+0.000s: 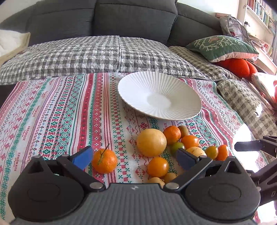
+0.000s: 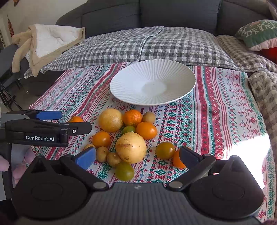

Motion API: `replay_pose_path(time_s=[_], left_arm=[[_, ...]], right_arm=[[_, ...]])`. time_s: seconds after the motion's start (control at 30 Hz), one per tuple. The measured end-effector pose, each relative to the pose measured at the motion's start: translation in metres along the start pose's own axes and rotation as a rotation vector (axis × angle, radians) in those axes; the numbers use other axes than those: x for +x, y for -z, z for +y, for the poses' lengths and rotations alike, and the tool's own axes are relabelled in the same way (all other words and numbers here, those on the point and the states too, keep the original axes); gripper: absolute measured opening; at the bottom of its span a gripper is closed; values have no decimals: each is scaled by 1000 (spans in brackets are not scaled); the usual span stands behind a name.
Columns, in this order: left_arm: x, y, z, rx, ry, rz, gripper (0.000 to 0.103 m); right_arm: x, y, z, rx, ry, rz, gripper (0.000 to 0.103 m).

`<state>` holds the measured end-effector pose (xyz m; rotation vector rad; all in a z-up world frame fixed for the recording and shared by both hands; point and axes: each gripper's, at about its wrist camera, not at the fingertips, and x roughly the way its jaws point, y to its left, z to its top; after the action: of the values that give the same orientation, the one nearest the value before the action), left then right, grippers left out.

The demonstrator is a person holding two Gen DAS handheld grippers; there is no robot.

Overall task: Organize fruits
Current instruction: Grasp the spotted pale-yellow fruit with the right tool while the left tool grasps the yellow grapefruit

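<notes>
A: Left gripper (image 1: 134, 160), jaws wide: a stemmed mandarin (image 1: 104, 161) just beside its left finger.

B: Right gripper (image 2: 137, 158), jaws wide: a yellow grapefruit (image 2: 131, 147) between them; white plate (image 2: 173, 76) beyond.

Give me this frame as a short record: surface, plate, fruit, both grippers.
surface: patterned tablecloth, sofa behind
plate: white ribbed plate, nothing on it
fruit: loose cluster on the cloth in front of the plate; big yellow fruit, second one, green tomato
stray: mandarin with stem apart from the cluster, to its left
left gripper: open, holds nothing, mandarin next to its left finger
right gripper: open, holds nothing, over the near side of the cluster
</notes>
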<state>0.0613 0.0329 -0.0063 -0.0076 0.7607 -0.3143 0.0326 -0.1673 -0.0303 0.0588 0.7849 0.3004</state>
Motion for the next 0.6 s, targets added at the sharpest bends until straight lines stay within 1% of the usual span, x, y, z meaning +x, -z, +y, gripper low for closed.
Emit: replay_pose_path(time_s=[0.1, 0.17, 0.3, 0.33, 0.4, 0.5, 0.6], left_arm=[[10, -2, 1, -4, 22, -9, 87], [18, -3, 1, 4, 47, 11, 87], [27, -4, 0, 19, 72, 23, 85], [28, -5, 0, 19, 75, 22, 85], [30, -5, 0, 13, 81, 26, 82], [35, -5, 1, -4, 86, 30, 79], [39, -5, 0, -7, 84, 42, 71]], right_arm=[[4, 2, -1, -29, -17, -19, 103], [7, 2, -2, -31, -31, -26, 101], [12, 2, -5, -20, -80, -13, 91], [12, 2, -5, -16, -85, -12, 90], [14, 2, -4, -16, -88, -12, 82], [18, 1, -3, -11, -87, 6, 76], [23, 1, -2, -4, -87, 23, 69]])
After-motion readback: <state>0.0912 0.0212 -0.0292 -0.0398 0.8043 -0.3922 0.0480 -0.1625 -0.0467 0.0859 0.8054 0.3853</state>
